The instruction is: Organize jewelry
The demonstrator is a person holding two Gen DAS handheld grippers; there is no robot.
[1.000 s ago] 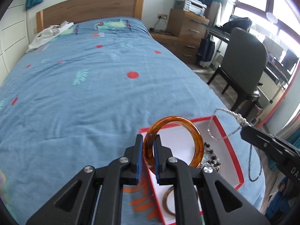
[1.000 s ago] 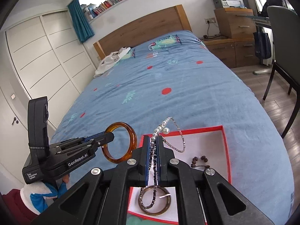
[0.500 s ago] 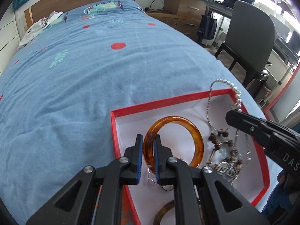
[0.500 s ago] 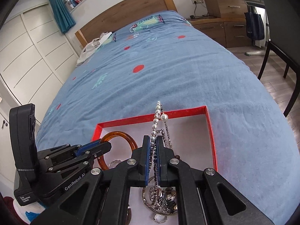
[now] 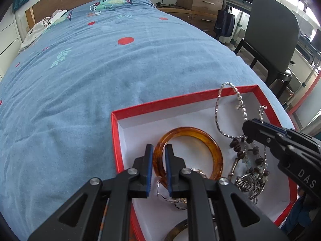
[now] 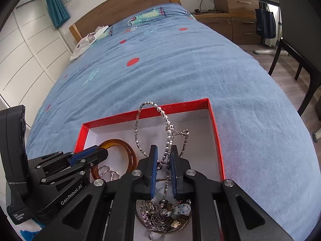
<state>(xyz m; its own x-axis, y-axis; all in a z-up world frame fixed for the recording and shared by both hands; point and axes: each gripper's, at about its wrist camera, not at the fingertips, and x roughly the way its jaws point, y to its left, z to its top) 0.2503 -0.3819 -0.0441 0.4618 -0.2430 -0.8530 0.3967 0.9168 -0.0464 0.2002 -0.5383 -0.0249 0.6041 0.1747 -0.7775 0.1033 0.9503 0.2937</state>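
Left gripper (image 5: pixel 158 166) jaws narrow, set either side of the amber bangle (image 5: pixel 188 152); a sliver of gap shows at each blue pad, so contact cannot be told for sure. The bangle lies low in the red box (image 5: pixel 114 140), near its left wall, on the white floor. Just under the left jaws lies a silver hoop earring (image 5: pixel 170 197), and a darker brown bangle (image 5: pixel 176 231) peeks out at the near edge.

Right gripper (image 6: pixel 163 168) jaws have just been opening; they now stand a little apart with the pearl-and-chain necklace (image 6: pixel 166 132) hanging between the pads, not clearly pinched. The necklace loops up over the box's far rim, its clasp dangling to the right of the strand. Below the right jaws a heap of tangled jewelry (image 6: pixel 164 214) sits in a ring-shaped piece: chains, small beads, a pale blue charm. In the left wrist view a dark wooden bead strand (image 5: pixel 248 156) lies right of the amber bangle, touching the heap.

The box has red walls with a white inside and sits on the bed (image 5: pixel 80 80), at its near right part. The bedcover is blue with red dots. A white garment (image 6: pixel 90 40) lies far off by the wooden headboard (image 6: pixel 124 10). A grey chair (image 5: pixel 270 40) and a wooden dresser (image 5: pixel 198 0) stand to the right of the bed.
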